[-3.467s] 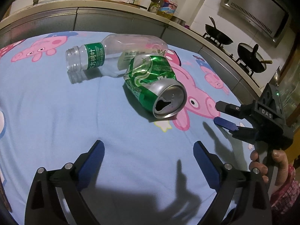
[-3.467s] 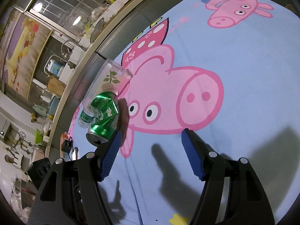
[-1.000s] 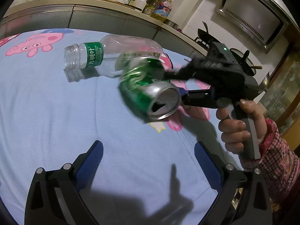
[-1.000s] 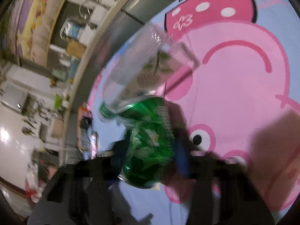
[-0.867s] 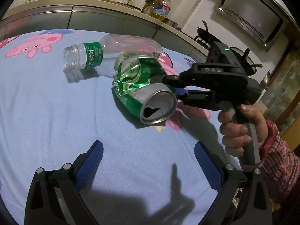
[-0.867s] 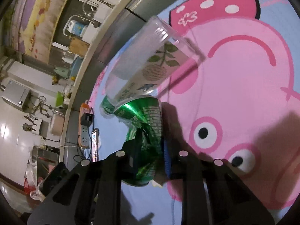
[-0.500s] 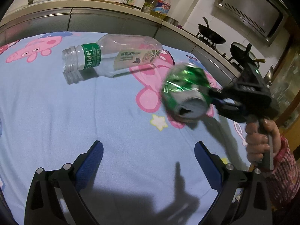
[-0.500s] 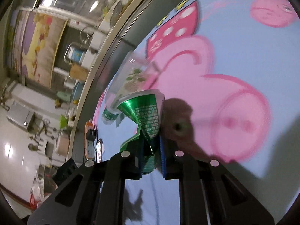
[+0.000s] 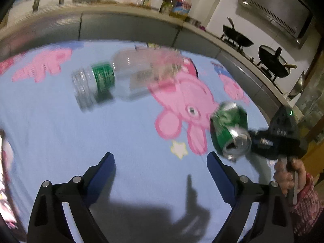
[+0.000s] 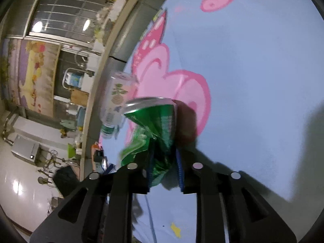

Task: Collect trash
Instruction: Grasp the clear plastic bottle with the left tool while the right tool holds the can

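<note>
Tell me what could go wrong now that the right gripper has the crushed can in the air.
1. The green can is crumpled and pinched only at one end by the right gripper, so it may twist or slip out during transport.
2. Its opened top tilts downward in the left wrist view; any leftover liquid could drip onto the blue cloth.
3. The plastic bottle lies on its side and could roll if nudged.

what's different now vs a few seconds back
The right gripper closed on the crushed green can, which had lain against the plastic bottle, and has carried it off toward the right side of the blue cloth. The bottle lies where it was, uncapped, and the left gripper stays open and empty.
</note>
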`<state>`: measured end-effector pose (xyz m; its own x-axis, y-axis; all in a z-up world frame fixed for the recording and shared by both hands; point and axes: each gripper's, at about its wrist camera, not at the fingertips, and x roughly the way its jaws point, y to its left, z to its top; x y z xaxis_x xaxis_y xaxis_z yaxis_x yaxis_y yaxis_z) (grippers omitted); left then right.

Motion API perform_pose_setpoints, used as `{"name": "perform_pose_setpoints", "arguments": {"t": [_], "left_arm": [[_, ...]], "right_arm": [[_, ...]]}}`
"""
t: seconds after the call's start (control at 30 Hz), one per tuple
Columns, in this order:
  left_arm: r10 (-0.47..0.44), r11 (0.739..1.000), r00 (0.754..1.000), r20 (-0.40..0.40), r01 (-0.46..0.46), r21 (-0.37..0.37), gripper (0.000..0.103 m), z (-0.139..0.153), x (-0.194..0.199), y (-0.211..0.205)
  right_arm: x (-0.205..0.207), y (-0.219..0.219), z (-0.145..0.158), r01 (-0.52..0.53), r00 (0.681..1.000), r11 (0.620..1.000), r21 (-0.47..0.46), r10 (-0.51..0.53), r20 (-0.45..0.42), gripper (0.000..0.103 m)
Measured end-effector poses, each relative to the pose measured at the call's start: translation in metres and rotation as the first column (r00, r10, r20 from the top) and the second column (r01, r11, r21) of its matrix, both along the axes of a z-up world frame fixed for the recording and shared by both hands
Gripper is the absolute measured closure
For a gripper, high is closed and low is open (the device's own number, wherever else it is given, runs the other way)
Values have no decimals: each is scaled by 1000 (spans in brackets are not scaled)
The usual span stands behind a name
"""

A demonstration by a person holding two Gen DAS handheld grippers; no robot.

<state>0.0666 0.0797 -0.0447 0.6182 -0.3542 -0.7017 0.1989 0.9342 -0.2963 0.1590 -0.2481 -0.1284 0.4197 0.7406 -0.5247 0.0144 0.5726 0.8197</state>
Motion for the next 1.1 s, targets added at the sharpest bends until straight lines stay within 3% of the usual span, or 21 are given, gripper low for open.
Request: {"name": "perform_pose_setpoints", "arguments": {"t": [0.17, 0.3, 0.47, 0.7, 0.73, 0.8, 0.9, 0.93, 1.03, 1.1], "left_arm": [[31, 994, 992, 122, -44, 99, 5, 45, 21, 15], [-10, 968, 989, 149, -28, 251, 4, 62, 54, 6], [-143, 913, 990, 16, 125, 388, 4, 47, 113, -13], [-246, 838, 961, -124, 275, 471, 4, 28, 161, -38], [-248, 829, 957, -151, 290, 477, 6, 23, 166, -41], [-255, 811, 941, -223, 334, 480, 24, 11, 173, -45], [-248, 790, 939, -239, 339, 510, 30, 4, 170, -51], [-248, 791, 939, -238, 338, 510, 31, 4, 169, -51], [-234, 840, 941, -244, 322, 436, 36, 7, 165, -47], [-226, 886, 940, -255, 307, 347, 39, 9, 161, -42]], "right_arm": [[1, 5, 1, -18, 999, 1000, -11, 18, 28, 82], [1, 5, 1, -25, 999, 1000, 0, 25, 46, 82], [-1, 2, 0, -35, 998, 999, 24, 33, 57, 82], [0, 1, -2, -37, 998, 998, 53, 34, 54, 83], [0, 1, -2, -38, 998, 998, 54, 36, 51, 83], [2, 3, -1, -46, 998, 997, 57, 44, 42, 82], [8, 9, 0, -71, 997, 996, 60, 69, 41, 80], [10, 11, 0, -78, 996, 995, 64, 76, 42, 78], [15, 17, 2, -94, 995, 993, 66, 91, 47, 77], [18, 21, 1, -97, 995, 993, 60, 95, 41, 87]]}}
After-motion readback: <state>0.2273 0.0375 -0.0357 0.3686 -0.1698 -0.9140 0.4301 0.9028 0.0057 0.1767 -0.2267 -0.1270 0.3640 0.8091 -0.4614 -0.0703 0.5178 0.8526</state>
